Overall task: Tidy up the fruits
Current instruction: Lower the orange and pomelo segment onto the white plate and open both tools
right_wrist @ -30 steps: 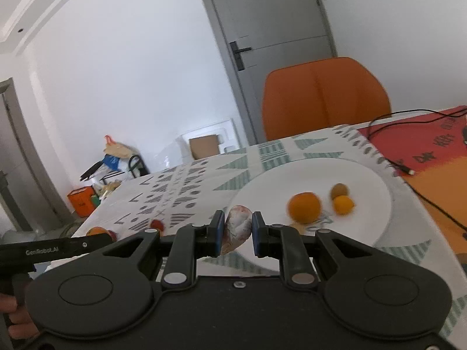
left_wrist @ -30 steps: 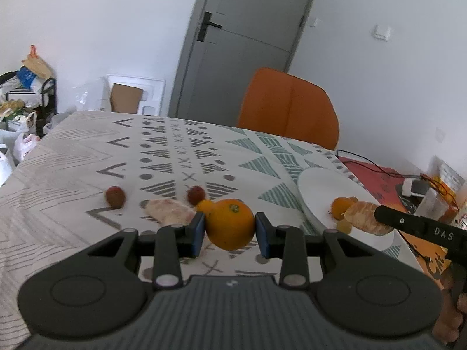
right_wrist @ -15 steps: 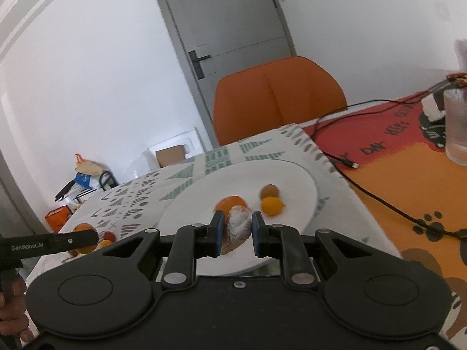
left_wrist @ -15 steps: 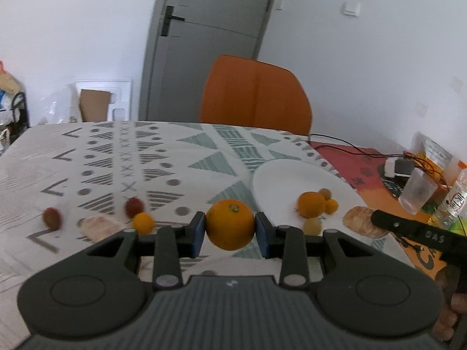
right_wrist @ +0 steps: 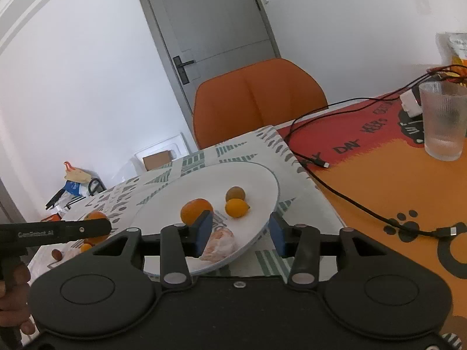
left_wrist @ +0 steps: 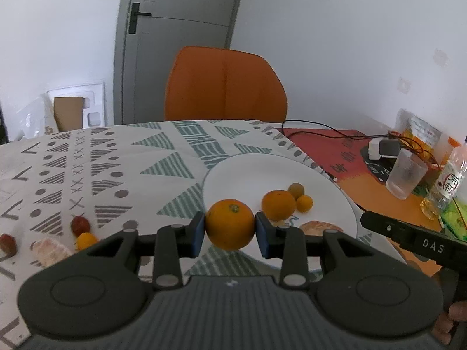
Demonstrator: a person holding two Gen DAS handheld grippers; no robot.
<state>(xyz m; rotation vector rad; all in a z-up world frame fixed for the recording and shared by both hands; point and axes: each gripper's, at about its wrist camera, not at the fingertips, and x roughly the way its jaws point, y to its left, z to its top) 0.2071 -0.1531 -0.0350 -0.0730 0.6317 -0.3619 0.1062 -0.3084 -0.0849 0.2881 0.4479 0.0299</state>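
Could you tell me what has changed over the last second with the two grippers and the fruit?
The right gripper has opened and let go of the peeled segment, which now lies on the white plate. The left gripper has carried its orange from above the loose fruit towards the plate and stays shut on it. The other fruits on the plate and on the cloth have not moved.

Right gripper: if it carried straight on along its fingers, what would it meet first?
The right gripper is open over the near rim of the white plate. Straight ahead, the peeled segment lies between its fingers, so probably that first, then the small orange fruit; depth is uncertain.
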